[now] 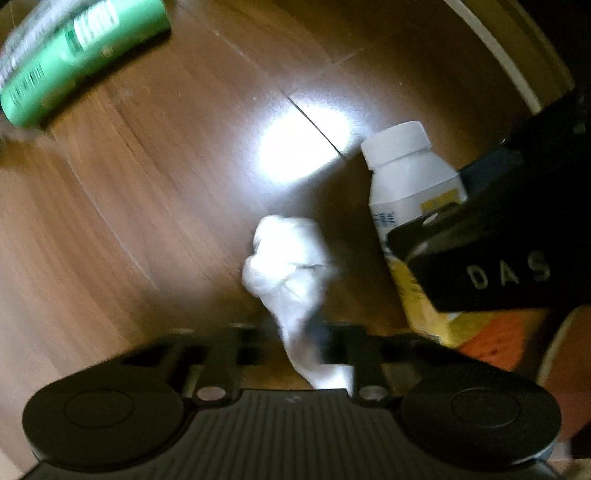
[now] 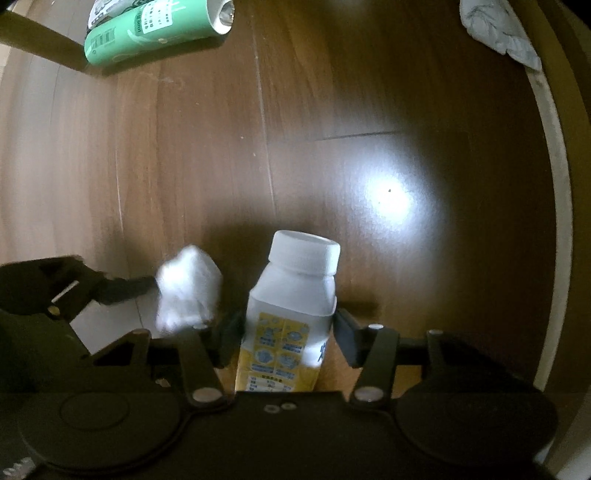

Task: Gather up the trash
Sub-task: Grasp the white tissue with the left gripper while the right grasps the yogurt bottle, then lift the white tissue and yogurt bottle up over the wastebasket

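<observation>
My left gripper (image 1: pixel 295 343) is shut on a crumpled white tissue (image 1: pixel 288 266) and holds it above the wooden floor; the tissue also shows in the right wrist view (image 2: pixel 188 291). My right gripper (image 2: pixel 288 332) is shut on a white bottle with a yellow label (image 2: pixel 291 310), cap pointing away. The bottle also shows in the left wrist view (image 1: pixel 410 184), to the right of the tissue. A green can (image 2: pixel 155 33) lies on its side on the floor at the far left; it also shows in the left wrist view (image 1: pixel 81 55).
The wooden floor (image 2: pixel 332 110) has a bright light spot. A pale baseboard (image 2: pixel 554 184) curves along the right. A crumpled grey-white cloth or paper (image 2: pixel 498 29) lies at the far right. Something orange (image 1: pixel 495 343) sits below the bottle in the left wrist view.
</observation>
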### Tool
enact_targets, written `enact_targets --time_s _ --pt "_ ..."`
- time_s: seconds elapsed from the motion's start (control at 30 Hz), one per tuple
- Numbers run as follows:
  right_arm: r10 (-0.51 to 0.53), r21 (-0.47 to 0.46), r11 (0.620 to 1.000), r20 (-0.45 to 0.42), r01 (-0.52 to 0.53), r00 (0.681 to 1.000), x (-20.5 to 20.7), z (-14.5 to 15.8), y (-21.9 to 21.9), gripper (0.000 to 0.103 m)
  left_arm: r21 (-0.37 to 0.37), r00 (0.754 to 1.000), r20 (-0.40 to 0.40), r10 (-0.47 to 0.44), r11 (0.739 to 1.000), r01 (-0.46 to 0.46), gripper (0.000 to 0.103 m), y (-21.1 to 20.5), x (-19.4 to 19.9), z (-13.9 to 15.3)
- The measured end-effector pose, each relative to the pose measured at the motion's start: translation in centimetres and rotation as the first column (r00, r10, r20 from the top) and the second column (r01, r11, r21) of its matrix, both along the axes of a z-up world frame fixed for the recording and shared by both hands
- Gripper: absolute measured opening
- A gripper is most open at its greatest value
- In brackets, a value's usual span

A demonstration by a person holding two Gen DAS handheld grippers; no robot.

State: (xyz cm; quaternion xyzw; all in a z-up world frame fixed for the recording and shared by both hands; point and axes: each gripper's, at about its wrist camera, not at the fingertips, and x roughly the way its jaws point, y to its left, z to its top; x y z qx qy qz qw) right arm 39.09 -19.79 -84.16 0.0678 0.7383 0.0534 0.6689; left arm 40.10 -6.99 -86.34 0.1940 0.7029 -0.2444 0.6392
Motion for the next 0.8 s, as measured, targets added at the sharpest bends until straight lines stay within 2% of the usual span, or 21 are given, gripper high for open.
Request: enact_targets --time_s 0.1,0.2,0.27,0.37,0.53,0.6,0.8 --pt "0.013 -0.005 1.000 0.013 -0.013 1.000 -0.1 0.4 0.2 0.053 0.005 0.999 0.043 0.006 1.000 -0.006 0.010 1.0 0.5 0.7" --pt "0.027 -0.012 1.000 0.055 -0.027 0.998 0.1 1.6 0.5 0.052 -0.036 0.992 0.071 0.103 0.994 -0.101 0.009 2.9 2.4 2.3" --pt "0.057 -0.023 0.998 0.101 -0.055 0.993 0.2 2.8 0.8 0.052 -0.053 0.980 0.118 0.159 0.987 -0.153 0.009 4.2 3.6 3.7" --pt "0.141 -0.082 0.989 0.210 -0.126 0.968 0.3 5.4 2.1 0.052 -0.093 0.957 0.187 0.222 0.974 -0.208 0.008 5.9 4.9 6.1" --pt "0.120 -0.059 0.993 0.326 -0.107 0.938 1.0 9.4 1.5 0.051 -0.162 0.919 0.271 0.285 0.955 -0.249 0.008 8.2 6.5 10.5" --pt "0.135 -0.059 0.991 0.376 -0.122 0.917 1.2 11.1 1.6 0.050 -0.195 0.904 0.296 0.309 0.946 -0.259 0.008 8.8 6.3 13.0" --pt "0.209 -0.082 0.977 0.562 -0.198 0.800 0.3 19.6 1.6 0.050 -0.279 0.846 0.411 0.340 0.930 -0.239 0.008 10.1 5.8 21.0"
